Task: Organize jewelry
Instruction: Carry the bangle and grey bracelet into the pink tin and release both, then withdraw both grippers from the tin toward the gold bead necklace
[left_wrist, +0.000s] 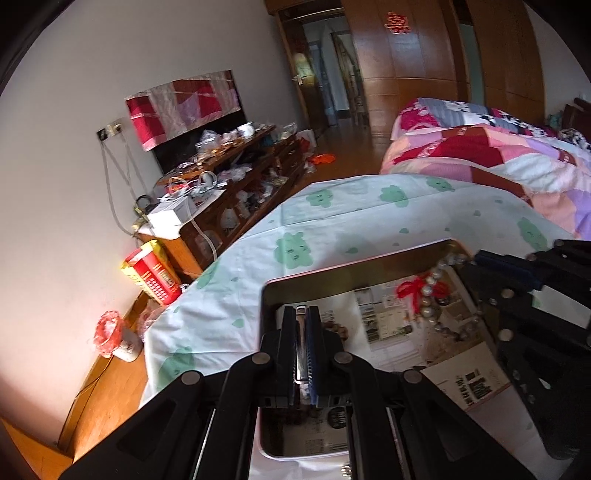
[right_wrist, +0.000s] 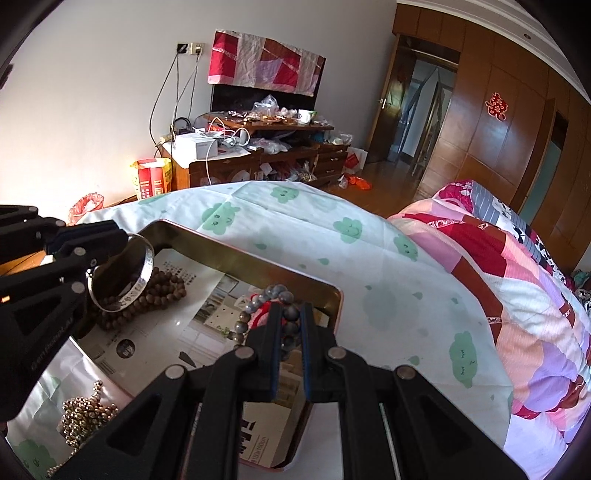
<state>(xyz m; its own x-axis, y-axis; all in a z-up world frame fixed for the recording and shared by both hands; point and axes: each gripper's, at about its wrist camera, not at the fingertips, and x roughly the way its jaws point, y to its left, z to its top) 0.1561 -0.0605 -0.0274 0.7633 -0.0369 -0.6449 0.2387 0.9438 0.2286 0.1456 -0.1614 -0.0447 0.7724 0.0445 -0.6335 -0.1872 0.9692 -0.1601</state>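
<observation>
Silver, rigid bangle (right_wrist: 127, 275) pinched by left fingers (right_wrist: 110, 236); right fingers (right_wrist: 291, 325) clamp the slippery grey bead bracelet (right_wrist: 275, 295) (grip mid-strand) over the tin tray (right_wrist: 221, 254).

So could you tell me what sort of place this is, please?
Most likely a home bedroom: a bed with a patchwork quilt, wooden wardrobes, and a cluttered cabinet against the wall.

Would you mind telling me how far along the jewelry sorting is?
Done: the wooden bead bracelet already lies in the tin tray. In hand: the left claw holds the silver bangle over the tray, and the right claw grips the grey bead bracelet. Left: the gold bead chain is outside on the cloth.
</observation>
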